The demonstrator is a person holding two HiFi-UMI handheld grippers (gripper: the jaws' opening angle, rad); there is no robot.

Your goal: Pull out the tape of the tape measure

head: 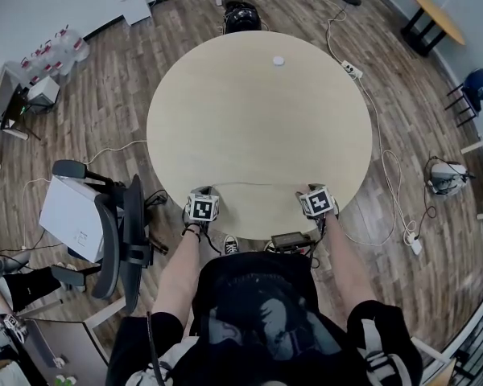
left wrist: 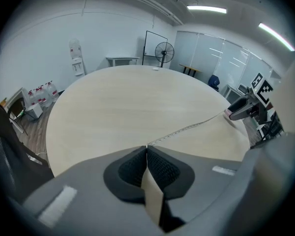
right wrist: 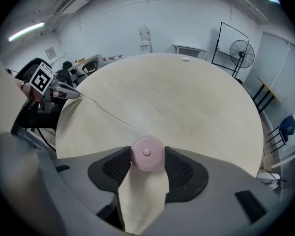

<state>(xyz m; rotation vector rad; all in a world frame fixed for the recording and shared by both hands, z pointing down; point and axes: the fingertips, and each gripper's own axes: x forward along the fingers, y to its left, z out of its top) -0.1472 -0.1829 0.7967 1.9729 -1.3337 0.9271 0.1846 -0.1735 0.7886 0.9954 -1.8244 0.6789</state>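
Note:
A small round pink tape measure (right wrist: 146, 159) sits between the pads of my right gripper (right wrist: 147, 153), which is shut on it. Its thin tape (right wrist: 108, 114) runs left across the table to my left gripper (right wrist: 64, 93). In the left gripper view, my left gripper (left wrist: 146, 149) is shut on the tape's end, and the tape (left wrist: 187, 130) stretches to the pink case (left wrist: 229, 115) in the right gripper (left wrist: 250, 107). From the head view, both grippers hover at the near edge of the round table (head: 258, 111), left gripper (head: 202, 207) and right gripper (head: 316, 202), with the tape (head: 258, 185) drawn between them.
A small white disc (head: 278, 60) lies at the table's far side. An office chair (head: 117, 240) stands at the near left. A black bin (head: 241, 16) is beyond the table. A power strip (head: 352, 69) and cables lie on the floor at right.

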